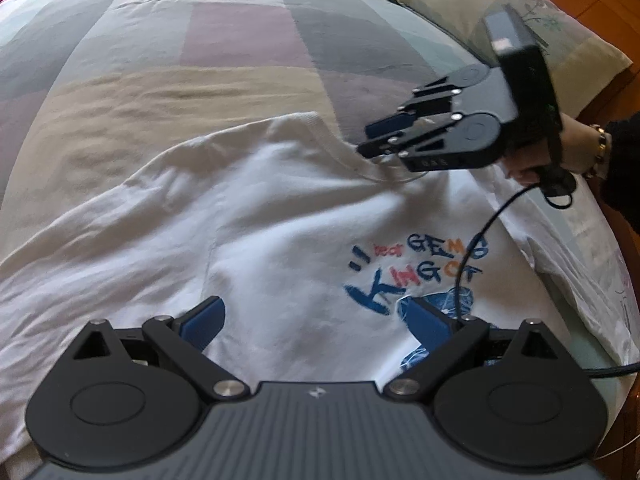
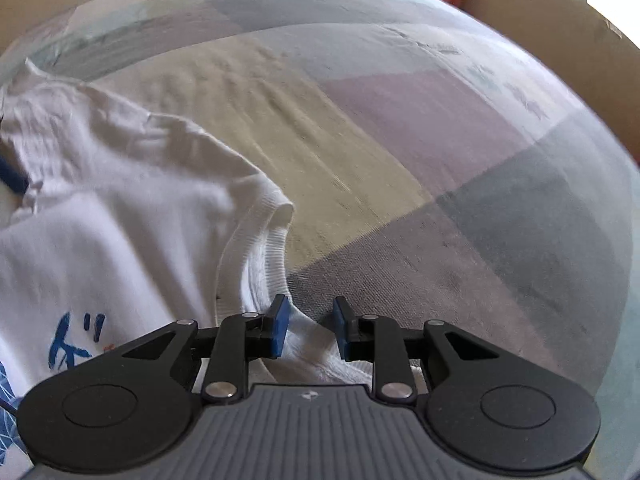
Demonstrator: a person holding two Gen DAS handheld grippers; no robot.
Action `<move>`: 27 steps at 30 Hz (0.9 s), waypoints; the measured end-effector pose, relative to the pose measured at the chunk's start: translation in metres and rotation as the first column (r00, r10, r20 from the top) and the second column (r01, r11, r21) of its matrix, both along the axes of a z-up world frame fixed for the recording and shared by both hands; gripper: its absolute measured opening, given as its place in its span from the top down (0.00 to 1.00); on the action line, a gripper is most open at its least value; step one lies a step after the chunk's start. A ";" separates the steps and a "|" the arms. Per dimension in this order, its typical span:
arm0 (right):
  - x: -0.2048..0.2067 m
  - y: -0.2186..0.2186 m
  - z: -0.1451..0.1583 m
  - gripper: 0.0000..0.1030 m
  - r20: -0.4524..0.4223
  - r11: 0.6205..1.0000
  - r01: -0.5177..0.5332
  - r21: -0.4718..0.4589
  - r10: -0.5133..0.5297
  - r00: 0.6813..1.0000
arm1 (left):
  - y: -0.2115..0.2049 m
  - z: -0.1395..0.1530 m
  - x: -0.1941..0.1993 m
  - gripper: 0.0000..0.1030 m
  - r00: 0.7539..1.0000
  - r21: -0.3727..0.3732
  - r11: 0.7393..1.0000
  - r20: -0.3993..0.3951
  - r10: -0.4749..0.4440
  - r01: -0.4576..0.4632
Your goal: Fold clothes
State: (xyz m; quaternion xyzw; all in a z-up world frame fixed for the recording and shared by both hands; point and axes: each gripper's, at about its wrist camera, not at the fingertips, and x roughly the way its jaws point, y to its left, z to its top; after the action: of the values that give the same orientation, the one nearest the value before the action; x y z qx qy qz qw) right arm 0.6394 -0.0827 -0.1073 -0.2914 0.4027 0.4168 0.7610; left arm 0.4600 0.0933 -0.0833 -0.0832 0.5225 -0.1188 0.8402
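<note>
Plainly, one white T-shirt (printed) lies under two hand-held grippers: left wide open, right part-open astride its collar.

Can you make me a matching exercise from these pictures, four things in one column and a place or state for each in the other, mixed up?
Things:
1. left tool
2. right tool
3. white T-shirt
4. pillow

Places or states:
A. lies spread on the patchwork bedspread, print up
B. wide open above the shirt's body
C. at the bed's far corner, by the wooden frame
D. partly open, fingers either side of the ribbed collar

Pairs: 1-B, 2-D, 3-A, 4-C
</note>
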 end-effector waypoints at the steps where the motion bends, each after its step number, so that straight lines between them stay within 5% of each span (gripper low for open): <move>1: -0.003 0.002 -0.002 0.72 0.011 1.000 -0.013 -0.016 0.013 1.000 | 0.002 -0.001 -0.001 0.06 1.000 -0.004 1.000 -0.006 0.011 -0.011; 9: -0.013 0.012 -0.006 0.72 0.023 0.986 -0.130 -0.101 0.133 0.991 | 0.010 -0.004 0.000 0.06 1.000 -0.004 1.000 -0.012 0.018 -0.018; 11: -0.014 0.016 -0.006 0.83 0.017 0.983 -0.139 -0.116 0.142 0.990 | 0.011 -0.005 0.001 0.06 1.000 -0.002 1.000 -0.014 0.019 -0.019; 13: -0.016 0.020 -0.005 0.96 0.082 0.983 -0.118 -0.140 0.130 0.988 | 0.011 -0.004 0.000 0.06 1.000 -0.004 1.000 -0.011 0.017 -0.018; 16: -0.007 0.020 -0.002 0.95 0.222 0.992 0.008 -0.128 0.021 0.975 | 0.011 -0.003 -0.003 0.06 1.000 -0.003 1.000 -0.004 0.015 -0.015; 20: 0.009 0.009 0.017 0.87 0.159 0.989 0.151 -0.007 -0.148 0.976 | 0.015 -0.002 -0.005 0.06 1.000 0.000 1.000 0.002 0.019 -0.019; 25: -0.012 0.009 0.017 0.63 0.014 0.988 0.144 0.047 -0.145 0.989 | 0.024 -0.004 -0.004 0.06 0.998 0.009 0.998 0.000 0.057 -0.057; 27: -0.017 0.013 0.009 0.62 -0.031 0.988 0.150 0.048 -0.149 0.988 | 0.028 -0.005 -0.003 0.06 0.998 0.014 0.998 0.000 0.069 -0.069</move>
State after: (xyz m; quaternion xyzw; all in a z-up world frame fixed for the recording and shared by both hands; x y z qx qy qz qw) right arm 0.6221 -0.0701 -0.0985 -0.2357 0.4232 0.3723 0.7917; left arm 0.4571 0.1210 -0.0883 -0.0955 0.5205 -0.0861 0.8441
